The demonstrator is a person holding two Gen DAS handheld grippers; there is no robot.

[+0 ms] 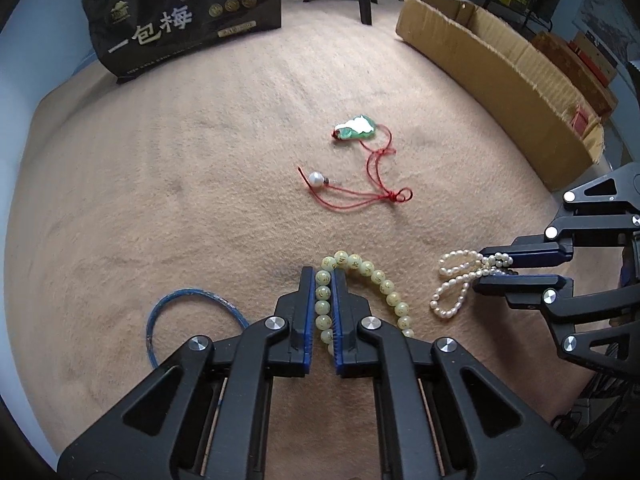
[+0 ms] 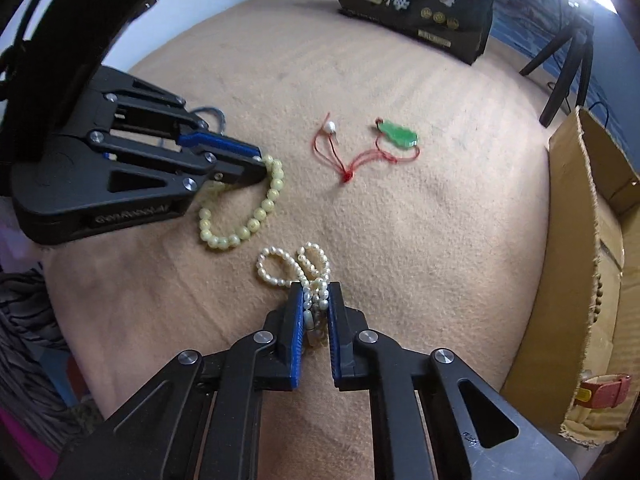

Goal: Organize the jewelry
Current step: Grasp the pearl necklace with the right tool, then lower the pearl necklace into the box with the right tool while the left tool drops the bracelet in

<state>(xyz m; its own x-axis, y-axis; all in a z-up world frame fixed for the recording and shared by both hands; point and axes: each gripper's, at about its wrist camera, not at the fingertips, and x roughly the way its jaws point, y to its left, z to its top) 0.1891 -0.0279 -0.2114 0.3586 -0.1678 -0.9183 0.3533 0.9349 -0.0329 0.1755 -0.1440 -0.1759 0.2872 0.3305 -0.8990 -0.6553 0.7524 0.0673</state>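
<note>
A fuzzy tan blanket [image 1: 180, 200] carries a torn cardboard box [image 1: 500, 68] along one edge and a black printed bag [image 1: 184, 16] at the far edge. The left gripper [image 1: 323, 280] pinches a strand of round, pale-yellow beads [image 1: 386, 286]. The right gripper [image 2: 315, 292] pinches a looped pearl string [image 2: 276, 266]. Beyond, unobstructed, lie a blue bangle [image 1: 188, 296] and a green pendant [image 2: 398, 134] on red cord.

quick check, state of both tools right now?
Left tool: shut on the pale yellow-green bead bracelet.
Right tool: shut on the white pearl strand.
</note>
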